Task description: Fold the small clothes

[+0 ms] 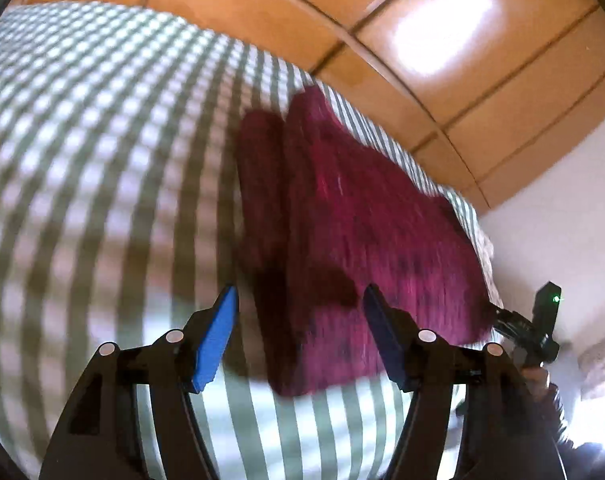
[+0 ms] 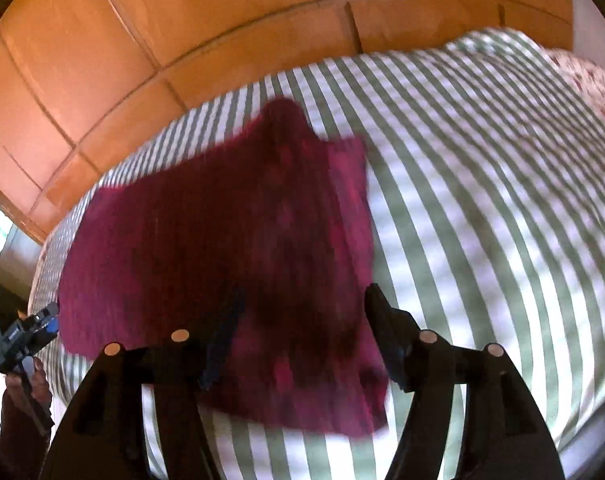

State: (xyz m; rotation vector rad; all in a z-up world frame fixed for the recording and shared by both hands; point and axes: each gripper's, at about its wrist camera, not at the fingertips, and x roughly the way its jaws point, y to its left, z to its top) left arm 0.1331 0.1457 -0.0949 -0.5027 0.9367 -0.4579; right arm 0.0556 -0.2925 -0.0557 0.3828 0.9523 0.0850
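Left gripper: blue pads spread wide, nothing between, hovering above near edge of magenta knit garment. Right gripper: fingers likewise apart, empty, over same garment (frames blurred). Garment lies flat on green-and-white striped bedspread, near bed's far edge. Wooden wardrobe panels behind.

Magenta knit garment flat on bed
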